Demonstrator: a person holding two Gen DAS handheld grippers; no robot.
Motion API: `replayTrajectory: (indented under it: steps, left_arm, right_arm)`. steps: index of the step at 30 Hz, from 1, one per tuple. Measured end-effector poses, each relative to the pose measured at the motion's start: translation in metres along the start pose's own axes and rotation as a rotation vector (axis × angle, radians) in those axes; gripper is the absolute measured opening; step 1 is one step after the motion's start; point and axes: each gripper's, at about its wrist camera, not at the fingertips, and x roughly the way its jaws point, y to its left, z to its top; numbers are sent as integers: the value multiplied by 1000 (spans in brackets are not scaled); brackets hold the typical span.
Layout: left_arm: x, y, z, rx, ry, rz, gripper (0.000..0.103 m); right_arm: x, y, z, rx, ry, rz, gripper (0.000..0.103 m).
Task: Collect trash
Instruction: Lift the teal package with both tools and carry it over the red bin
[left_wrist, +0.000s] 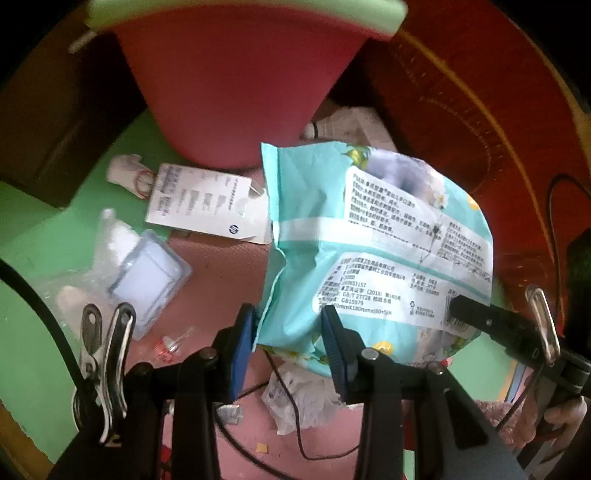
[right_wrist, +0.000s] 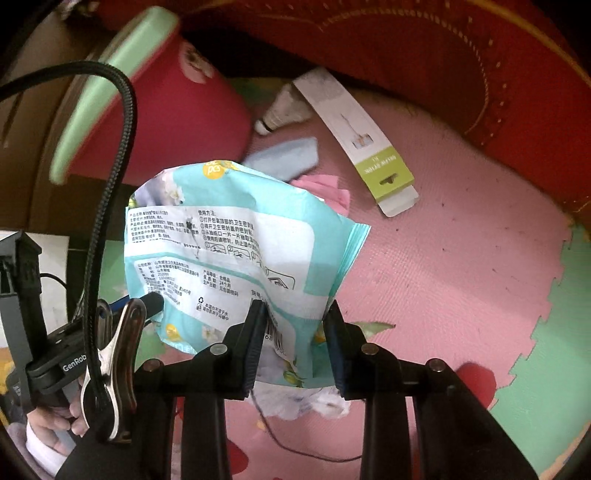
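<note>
Left tool (left_wrist: 288, 347) and right tool (right_wrist: 295, 343) each pinch the teal wipes packet (left_wrist: 369, 236). We hold both bottom corners (keeps floppy film spread) near the red bin (left_wrist: 236, 81).

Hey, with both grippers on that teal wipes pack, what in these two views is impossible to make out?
- Red bin, left wrist view: inside unseen, rim blurred and cut off by the top edge.
- Crumpled paper, right wrist view: mostly behind the teal wipes pack and right gripper.
- White card: print blurred.
</note>
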Motion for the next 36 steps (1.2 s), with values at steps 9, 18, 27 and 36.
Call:
replayTrajectory:
  steps: [9,18,27,36]
  left_arm:
    - [-67,4,-14,-7,-100,8,38]
    - [-138,0,-37,-33,-186,9,38]
    - [-204,2,-41,-51,-287,33,38]
    - [-230,23,-16,-109,-358,16,38]
  right_arm:
    - [-53,39,-24,-68,-81,28,33]
    - [-104,70,-47,-151,-172,35,33]
    - [-150,102,-50,-222,-244,86,33]
    - [-162,125,-26,-300,-287,112,33]
